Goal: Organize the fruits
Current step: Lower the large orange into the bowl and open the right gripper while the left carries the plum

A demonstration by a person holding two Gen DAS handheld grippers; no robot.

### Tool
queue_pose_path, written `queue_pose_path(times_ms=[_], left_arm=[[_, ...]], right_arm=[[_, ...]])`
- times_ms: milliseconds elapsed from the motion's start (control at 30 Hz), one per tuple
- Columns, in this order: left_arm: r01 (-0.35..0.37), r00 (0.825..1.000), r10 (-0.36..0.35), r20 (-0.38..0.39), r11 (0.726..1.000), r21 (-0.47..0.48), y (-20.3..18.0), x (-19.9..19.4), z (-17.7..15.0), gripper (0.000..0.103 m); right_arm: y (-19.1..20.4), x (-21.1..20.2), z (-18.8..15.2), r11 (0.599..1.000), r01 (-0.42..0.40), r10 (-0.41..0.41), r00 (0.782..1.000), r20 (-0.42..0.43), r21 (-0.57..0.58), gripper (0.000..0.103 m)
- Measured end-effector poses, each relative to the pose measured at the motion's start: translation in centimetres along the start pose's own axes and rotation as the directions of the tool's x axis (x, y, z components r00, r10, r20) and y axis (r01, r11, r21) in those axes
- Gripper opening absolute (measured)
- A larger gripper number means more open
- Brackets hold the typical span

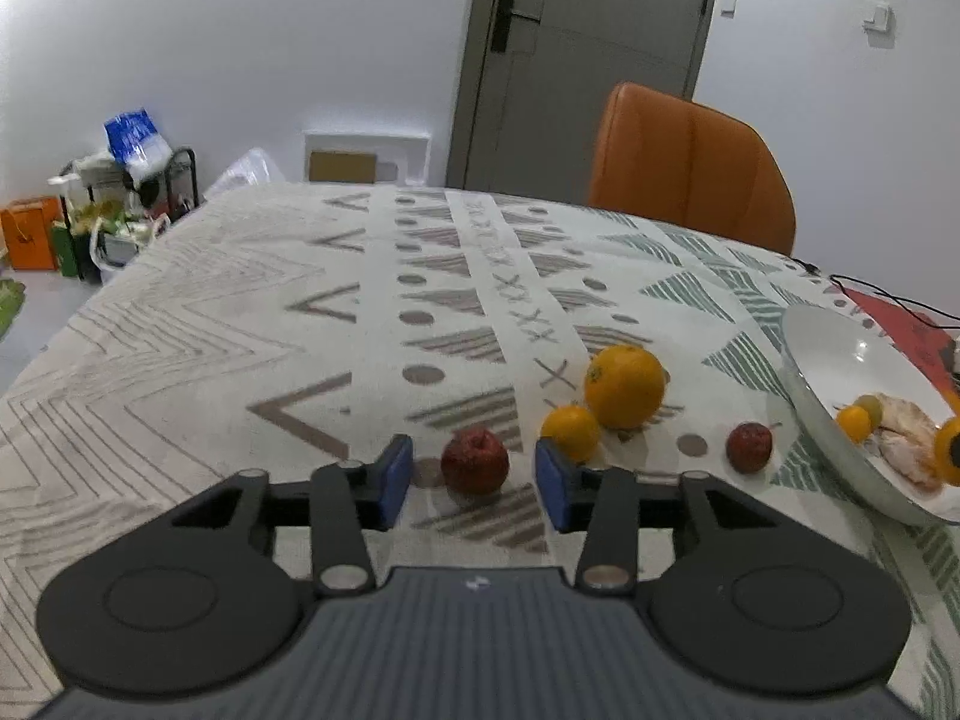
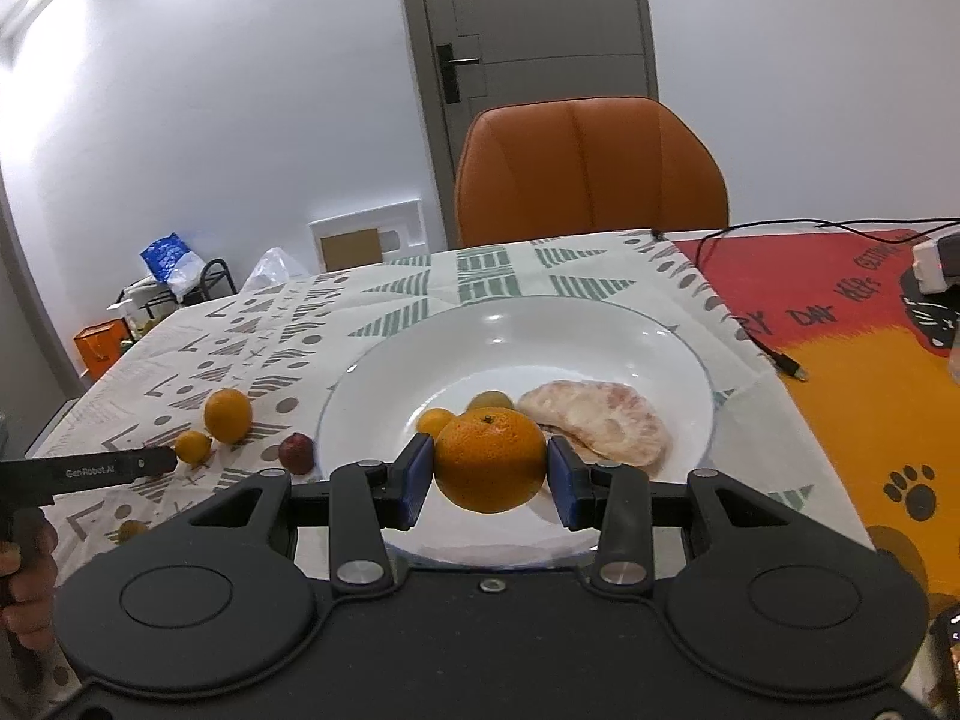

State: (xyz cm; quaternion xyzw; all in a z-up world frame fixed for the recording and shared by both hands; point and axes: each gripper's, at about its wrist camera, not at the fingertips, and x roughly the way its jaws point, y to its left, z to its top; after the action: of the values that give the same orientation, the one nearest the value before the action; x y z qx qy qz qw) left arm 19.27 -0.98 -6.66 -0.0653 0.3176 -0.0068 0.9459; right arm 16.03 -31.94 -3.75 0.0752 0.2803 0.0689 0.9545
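My right gripper [image 2: 489, 483] is shut on an orange [image 2: 489, 459] and holds it over the near part of a white plate [image 2: 660, 354]. In the plate lie a peeled pomelo piece [image 2: 600, 426], a small orange fruit [image 2: 435, 420] and a greenish fruit [image 2: 491, 401]. My left gripper [image 1: 474, 480] is open, low over the patterned cloth, with a dark red fruit [image 1: 475, 459] between its blue pads, not gripped. Beyond it lie a big orange [image 1: 625, 385], a small orange [image 1: 570, 432] and a second red fruit [image 1: 749, 447]. The plate [image 1: 840, 360] shows at the right.
An orange chair [image 2: 591, 171] stands at the table's far edge. Black cables [image 2: 774, 354] and a white adapter [image 2: 933, 267] lie on the red-yellow mat [image 2: 840, 372] to the right. A small yellowish fruit [image 2: 131, 531] lies near the left gripper's handle. Boxes and bags [image 1: 90, 222] clutter the floor at left.
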Motion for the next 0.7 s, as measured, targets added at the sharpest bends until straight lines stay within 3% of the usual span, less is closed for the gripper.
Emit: queue_pose_path(times_ms=[33, 467, 600, 700], left_arm=[[0.002, 1.0, -0.002, -0.001, 1.0, 0.0, 0.0, 0.1, 0.1, 0.022], [0.07, 0.996, -0.073, 0.052, 0.996, 0.059, -3.6, -2.5, 1.5, 0.022], [0.103, 0.992, -0.109, 0.065, 0.99, 0.091, -5.4, -2.9, 1.9, 0.022], [0.127, 0.989, -0.134, 0.061, 0.986, 0.111, -6.8, -2.9, 2.0, 0.022]], right_arm=[[-0.2, -0.1, 0.0, 1.0, 0.006, -0.006, 1.0, 0.0, 0.005, 0.039], [-2.1, -0.3, -0.4, 0.999, -0.002, 0.001, 1.0, 0.002, 0.047, 0.04], [-3.1, -0.9, -0.5, 0.997, 0.005, -0.006, 1.0, 0.02, 0.074, 0.051], [-4.0, -1.5, -0.5, 0.996, 0.014, -0.017, 0.999, 0.036, 0.092, 0.052]])
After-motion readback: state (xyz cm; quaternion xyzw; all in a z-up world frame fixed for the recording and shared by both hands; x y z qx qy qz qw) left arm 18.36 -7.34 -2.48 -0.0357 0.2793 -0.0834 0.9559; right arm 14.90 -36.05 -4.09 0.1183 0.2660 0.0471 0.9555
